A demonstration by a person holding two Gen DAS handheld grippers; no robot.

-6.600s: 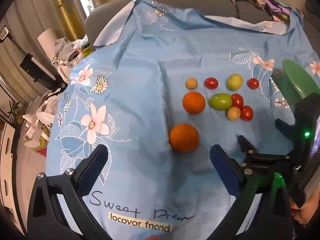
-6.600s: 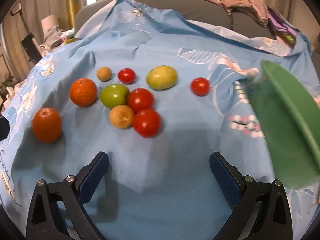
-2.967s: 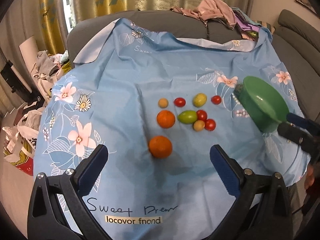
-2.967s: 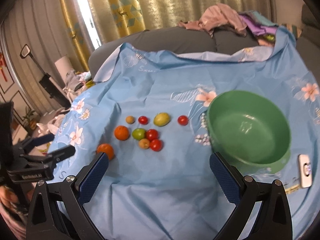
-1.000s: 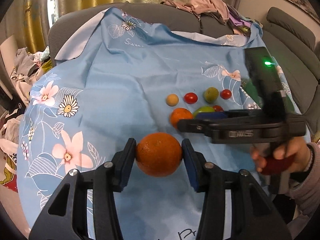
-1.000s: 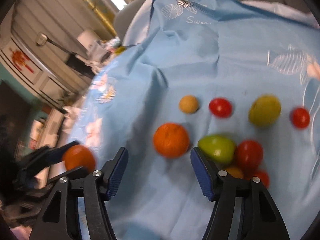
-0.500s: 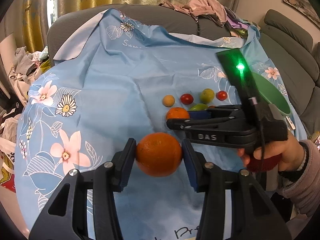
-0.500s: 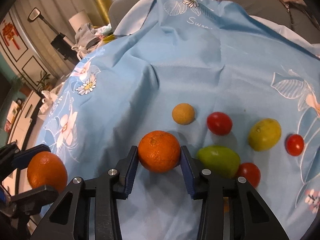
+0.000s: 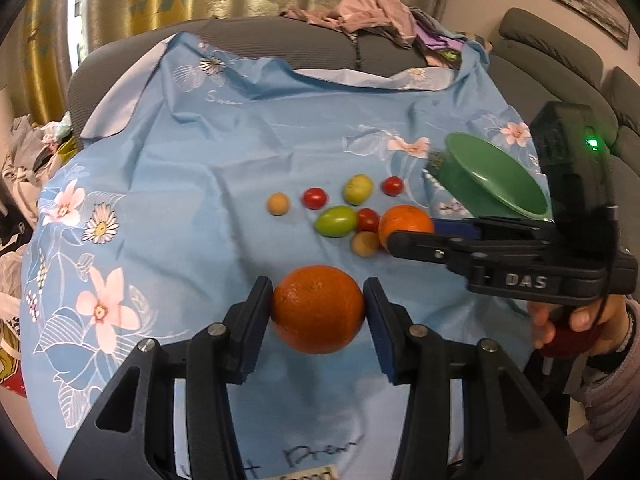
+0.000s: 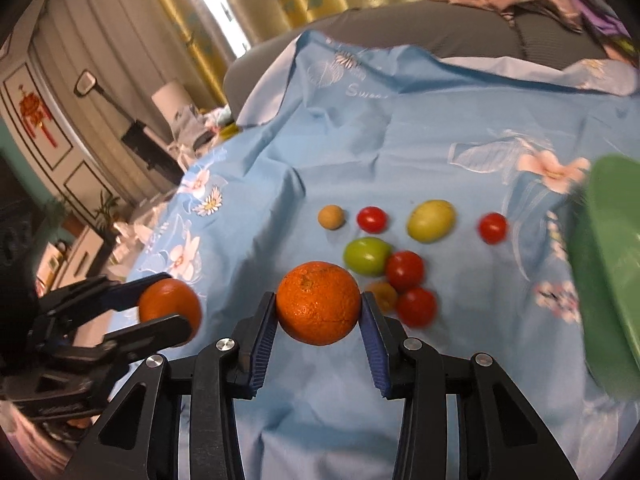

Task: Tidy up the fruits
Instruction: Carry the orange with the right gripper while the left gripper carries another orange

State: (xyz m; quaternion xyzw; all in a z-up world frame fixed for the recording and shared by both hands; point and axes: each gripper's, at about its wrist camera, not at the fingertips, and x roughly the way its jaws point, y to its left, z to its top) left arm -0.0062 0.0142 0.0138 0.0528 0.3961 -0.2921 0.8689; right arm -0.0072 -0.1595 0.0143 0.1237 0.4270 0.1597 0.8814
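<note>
My left gripper (image 9: 318, 296) is shut on a large orange (image 9: 318, 308), held above the blue cloth. My right gripper (image 10: 318, 304) is shut on a second orange (image 10: 319, 302), lifted clear of the cloth. In the left wrist view that second orange (image 9: 404, 222) hangs just right of the fruit cluster, near the green bowl (image 9: 492, 184). On the cloth lie a green tomato (image 10: 367, 256), a yellow-green fruit (image 10: 431, 221), several red tomatoes and two small tan fruits. In the right wrist view the left gripper (image 10: 172, 304) is low on the left.
A blue flowered cloth (image 9: 200, 152) covers the surface and sags at its edges. The tilted green bowl's rim (image 10: 608, 264) fills the right edge. A person's hand (image 9: 576, 320) holds the right gripper's handle. Clothes (image 9: 368, 12) are piled on the grey sofa behind.
The right gripper's jaws closed on the second orange, lifted it off the cloth and carried it right, past the fruit cluster toward the bowl. The left gripper drifted slightly, still gripping its orange.
</note>
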